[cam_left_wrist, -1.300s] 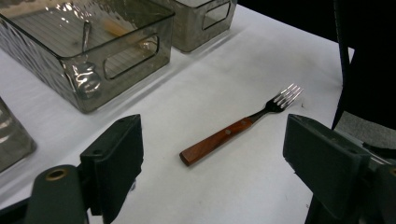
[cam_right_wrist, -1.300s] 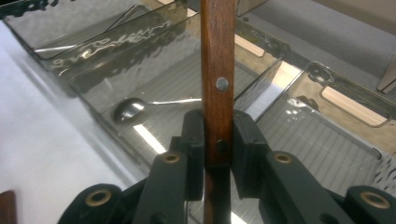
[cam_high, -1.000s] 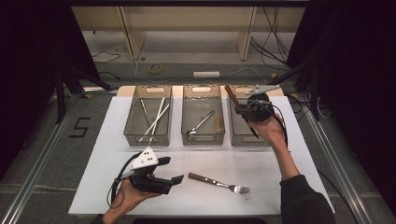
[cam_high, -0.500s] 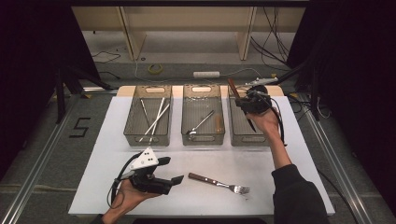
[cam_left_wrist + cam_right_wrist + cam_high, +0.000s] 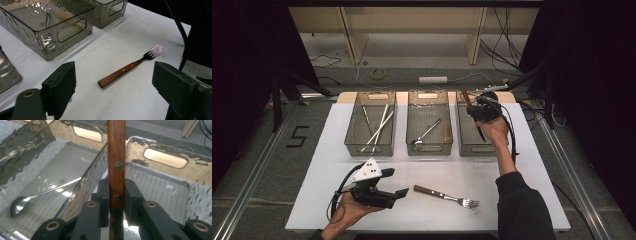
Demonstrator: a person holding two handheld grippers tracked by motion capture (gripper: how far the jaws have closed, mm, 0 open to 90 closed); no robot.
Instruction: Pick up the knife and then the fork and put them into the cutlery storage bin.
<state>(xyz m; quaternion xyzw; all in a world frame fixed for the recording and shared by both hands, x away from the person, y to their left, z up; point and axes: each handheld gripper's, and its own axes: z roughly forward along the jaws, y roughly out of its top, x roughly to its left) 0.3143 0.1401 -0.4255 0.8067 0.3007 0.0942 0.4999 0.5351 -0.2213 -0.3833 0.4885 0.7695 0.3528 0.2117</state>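
Upright — wooden-handled knife [image 5: 116, 157], handle-up, in right claw [image 5: 116, 195] — blade downward.

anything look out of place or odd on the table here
Only the fork stands out: it lies loose and slanted on the white table, outside the three bins, in front of the open left gripper. The right gripper is clamped on a wooden-handled utensil over the right bin. Nothing looks spilled or damaged.

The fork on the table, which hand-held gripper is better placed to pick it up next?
Left. The left hand-held gripper is open beside the fork, jaws facing it. The right hand-held gripper is shut on a wooden-handled utensil over the right bin.
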